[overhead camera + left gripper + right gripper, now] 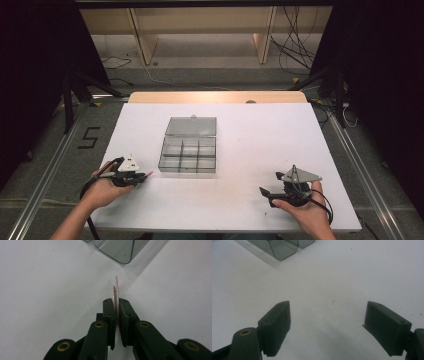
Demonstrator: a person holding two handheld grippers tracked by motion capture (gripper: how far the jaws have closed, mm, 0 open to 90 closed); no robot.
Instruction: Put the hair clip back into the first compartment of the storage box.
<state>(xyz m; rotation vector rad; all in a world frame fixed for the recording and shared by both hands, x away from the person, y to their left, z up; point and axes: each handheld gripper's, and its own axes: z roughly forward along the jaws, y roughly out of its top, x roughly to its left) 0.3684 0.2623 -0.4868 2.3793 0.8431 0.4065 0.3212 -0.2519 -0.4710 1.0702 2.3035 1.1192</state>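
High view: your left hand-held gripper rests on the white worktop just left of the open compartment box; your right hand-held gripper lies well apart.
Left gripper view: jaws clamped on thin pink discs, edge-up. Keep them pinched squarely while carrying to a compartment.
Right gripper view: jaws spread wide, empty.

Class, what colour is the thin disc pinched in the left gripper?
Pinkish, with a silvery layer beside it: the thin disc, seen edge-on, shows best in the left gripper view.

left gripper: black, grey three-cornered plate, brass rivets | right gripper: black, black cable
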